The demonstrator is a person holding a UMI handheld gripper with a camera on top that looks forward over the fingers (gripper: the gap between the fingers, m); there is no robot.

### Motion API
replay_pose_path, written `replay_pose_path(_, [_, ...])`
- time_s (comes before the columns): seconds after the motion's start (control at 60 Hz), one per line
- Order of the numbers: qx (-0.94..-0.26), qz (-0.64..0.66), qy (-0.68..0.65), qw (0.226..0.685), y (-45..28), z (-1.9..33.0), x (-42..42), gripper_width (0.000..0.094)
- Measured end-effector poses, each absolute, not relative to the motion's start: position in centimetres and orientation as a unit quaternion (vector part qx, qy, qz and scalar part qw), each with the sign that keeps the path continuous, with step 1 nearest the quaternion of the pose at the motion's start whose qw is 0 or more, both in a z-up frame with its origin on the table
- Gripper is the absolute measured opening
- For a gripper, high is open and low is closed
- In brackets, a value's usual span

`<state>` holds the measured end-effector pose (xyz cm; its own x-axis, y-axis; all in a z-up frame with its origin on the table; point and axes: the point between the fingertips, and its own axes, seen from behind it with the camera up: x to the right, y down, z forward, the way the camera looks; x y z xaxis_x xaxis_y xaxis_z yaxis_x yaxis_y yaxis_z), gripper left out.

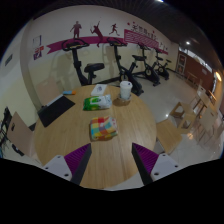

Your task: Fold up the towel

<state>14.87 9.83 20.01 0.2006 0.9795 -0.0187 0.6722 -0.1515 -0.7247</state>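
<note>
The gripper [112,160] hangs above the near end of a long wooden table [70,140] with its fingers spread wide and nothing between the purple pads [78,157]. The folded, brightly patterned towel [103,128] lies on the table well beyond the fingers, with bare wood between them and it. Farther along the table sit a green and white bundle [97,102], a small green thing [99,90] and a white roll [126,89], with exercise machines [140,66] along the back wall and wooden chairs [195,112] off to the right.
</note>
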Motion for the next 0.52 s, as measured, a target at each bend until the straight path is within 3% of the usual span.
replay_pose_path(0.183, [-0.724,0.254,-0.563,0.308,9.6,21.9,20.4,0.0859])
replay_pose_path(0.517, [-0.699,0.278,-0.578,0.316,8.0,23.1,20.8,0.0853])
